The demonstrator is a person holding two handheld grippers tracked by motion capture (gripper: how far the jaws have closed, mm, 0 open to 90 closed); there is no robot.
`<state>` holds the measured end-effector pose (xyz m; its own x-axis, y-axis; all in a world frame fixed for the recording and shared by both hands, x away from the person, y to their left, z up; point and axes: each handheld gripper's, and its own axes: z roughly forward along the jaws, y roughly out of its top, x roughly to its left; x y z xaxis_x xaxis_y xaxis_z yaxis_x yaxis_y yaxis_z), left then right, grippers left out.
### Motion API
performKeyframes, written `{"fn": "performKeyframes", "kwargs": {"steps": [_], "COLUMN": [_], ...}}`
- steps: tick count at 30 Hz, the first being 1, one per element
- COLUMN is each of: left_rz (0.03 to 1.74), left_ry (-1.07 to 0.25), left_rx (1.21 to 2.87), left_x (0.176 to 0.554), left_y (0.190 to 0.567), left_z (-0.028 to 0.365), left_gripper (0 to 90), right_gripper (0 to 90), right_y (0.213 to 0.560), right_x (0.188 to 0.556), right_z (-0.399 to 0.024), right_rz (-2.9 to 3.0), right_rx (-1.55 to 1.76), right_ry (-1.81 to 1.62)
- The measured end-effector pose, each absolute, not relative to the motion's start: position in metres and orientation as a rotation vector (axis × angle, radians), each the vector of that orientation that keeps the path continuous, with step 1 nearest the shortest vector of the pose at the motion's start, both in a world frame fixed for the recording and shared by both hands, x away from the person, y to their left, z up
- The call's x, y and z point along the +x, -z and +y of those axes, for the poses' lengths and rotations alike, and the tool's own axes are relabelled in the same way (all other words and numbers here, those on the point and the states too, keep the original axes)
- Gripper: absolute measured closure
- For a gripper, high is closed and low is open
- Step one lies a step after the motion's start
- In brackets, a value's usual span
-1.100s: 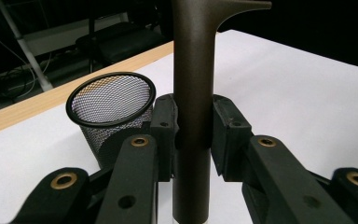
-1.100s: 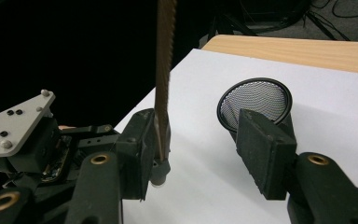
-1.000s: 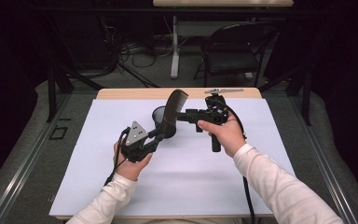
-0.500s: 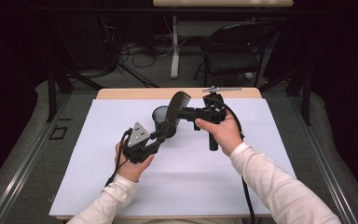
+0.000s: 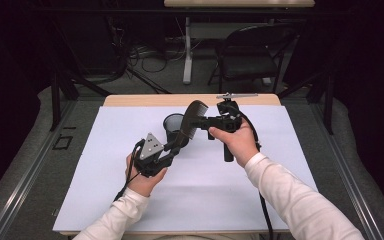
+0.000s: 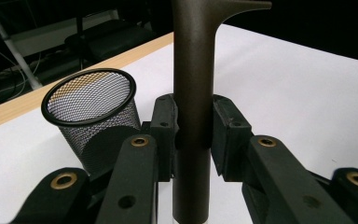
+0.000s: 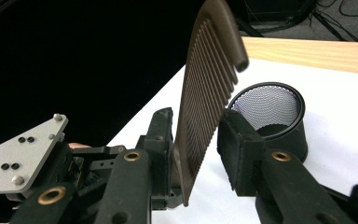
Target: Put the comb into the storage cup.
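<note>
A dark brown comb point(image 5: 187, 125) stands tilted in the air above the white sheet. My left gripper point(image 5: 176, 146) is shut on its handle point(image 6: 192, 93), pads pressed on both sides. My right gripper point(image 5: 200, 122) comes in from the right with the comb's teeth point(image 7: 209, 84) between its jaws. Those jaws have just been closing. One pad lies against the comb, while a gap still shows before the other pad point(image 7: 237, 140). A black mesh cup point(image 5: 172, 127) stands upright on the sheet just behind the comb, and is also seen from my left gripper point(image 6: 93, 107).
A white sheet point(image 5: 280, 150) covers the wooden table point(image 5: 145, 100). A folding chair point(image 5: 250, 55) and cables stand on the floor beyond the far edge. The left gripper's grey plate point(image 7: 23, 154) lies close to my right jaws.
The right gripper's jaws have drawn closer around the comb's teeth. Both hands and the comb stay where they were.
</note>
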<state>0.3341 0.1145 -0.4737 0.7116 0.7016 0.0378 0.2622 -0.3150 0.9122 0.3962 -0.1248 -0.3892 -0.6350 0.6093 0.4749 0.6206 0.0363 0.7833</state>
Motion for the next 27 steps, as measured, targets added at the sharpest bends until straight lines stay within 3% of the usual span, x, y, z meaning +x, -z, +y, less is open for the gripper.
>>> {"fn": "performKeyframes", "kwargs": {"steps": [12, 27], "left_rz": [0.740, 0.735], "left_ry": [-0.534, -0.532], "left_rx": [1.890, 1.895], "left_x": [0.3327, 0.3320], "left_y": [0.4739, 0.4744], "left_z": [0.1131, 0.1123], "left_gripper": [72.5, 72.6], "right_gripper": [77.5, 83.0], "right_y": [0.3912, 0.3933], "right_x": [0.3961, 0.3957], "right_z": [-0.1222, -0.1213], "right_rz": [-2.262, -2.228], "right_rx": [-1.344, -1.354], "right_ry": [1.671, 1.660]}}
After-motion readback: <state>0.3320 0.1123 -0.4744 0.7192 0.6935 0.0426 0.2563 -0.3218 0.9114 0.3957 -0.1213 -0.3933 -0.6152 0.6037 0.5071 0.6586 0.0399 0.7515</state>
